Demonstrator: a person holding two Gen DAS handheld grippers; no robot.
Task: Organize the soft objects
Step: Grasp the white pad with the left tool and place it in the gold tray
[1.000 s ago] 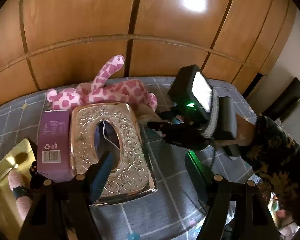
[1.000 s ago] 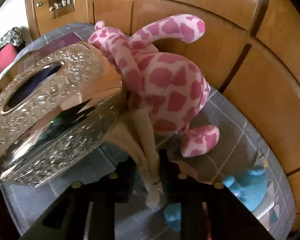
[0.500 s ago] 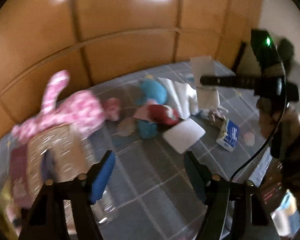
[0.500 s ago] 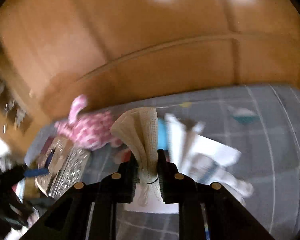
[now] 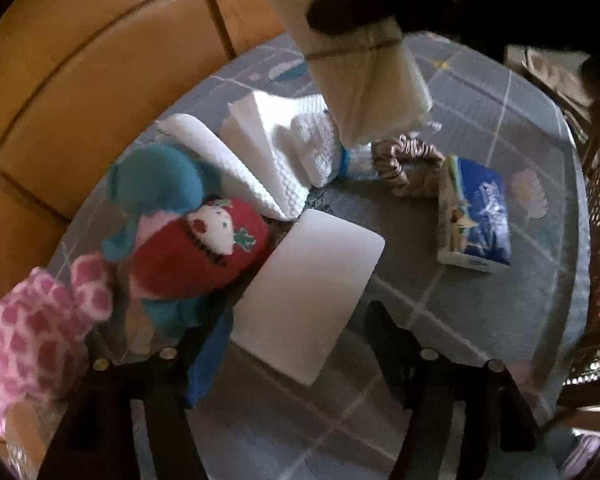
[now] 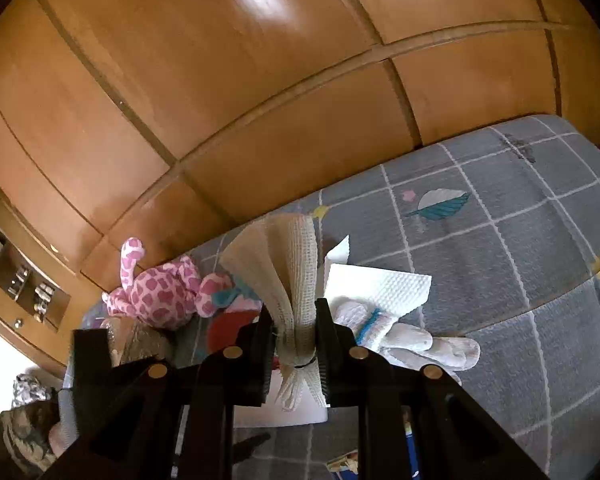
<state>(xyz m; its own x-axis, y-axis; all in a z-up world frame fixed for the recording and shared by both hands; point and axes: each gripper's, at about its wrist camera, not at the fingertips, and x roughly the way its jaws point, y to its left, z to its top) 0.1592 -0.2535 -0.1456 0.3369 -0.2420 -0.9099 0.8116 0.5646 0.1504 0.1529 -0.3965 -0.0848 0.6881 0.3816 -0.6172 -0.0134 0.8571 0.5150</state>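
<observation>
Scrunchie [image 5: 410,168] beside tissue pack [image 5: 478,222]

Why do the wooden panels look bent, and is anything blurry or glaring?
Both views: the fisheye lens bows the wooden panels. Left wrist view: the pink spotted plush is smeared, corners dark. Right wrist view: sharper, with bright glare patches on the panels; the gauze bundle is crisp.

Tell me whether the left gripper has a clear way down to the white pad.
Probably yes. The left gripper is open and empty, the white pad lies bare just ahead of it, and the red plush only crowds one edge.
</observation>
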